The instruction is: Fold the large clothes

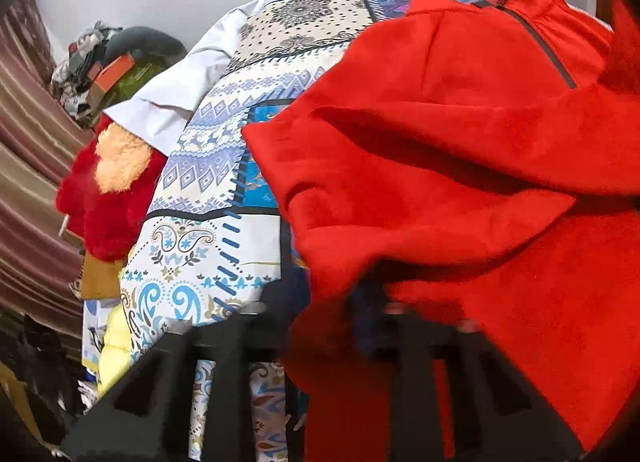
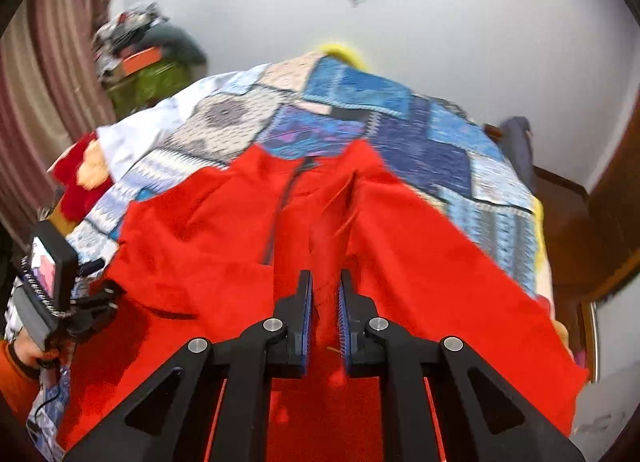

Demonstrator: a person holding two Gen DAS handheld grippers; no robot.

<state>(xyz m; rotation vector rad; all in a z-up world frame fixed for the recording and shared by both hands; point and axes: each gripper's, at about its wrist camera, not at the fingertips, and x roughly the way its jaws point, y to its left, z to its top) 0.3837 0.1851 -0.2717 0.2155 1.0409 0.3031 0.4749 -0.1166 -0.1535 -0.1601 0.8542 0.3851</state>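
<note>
A large red fleece garment [image 2: 224, 238] with a dark zipper [image 2: 280, 206] lies spread on a bed. My right gripper [image 2: 325, 302] is shut on a raised ridge of the red cloth at its near middle. In the left wrist view the same red garment [image 1: 460, 150] fills the right side, bunched and folded over. My left gripper [image 1: 320, 314] sits at its near left edge, fingertips blurred and draped by red cloth, apparently shut on it. The left gripper's body [image 2: 52, 282] shows at the left edge of the right wrist view.
A blue and white patchwork bedspread [image 2: 400, 122] covers the bed. A red and orange plush item [image 1: 108, 182] and a white cloth [image 1: 172, 102] lie at the bed's left. Striped curtains [image 1: 28, 122], a clutter pile [image 2: 140, 50] and a wooden door [image 2: 612, 202] surround it.
</note>
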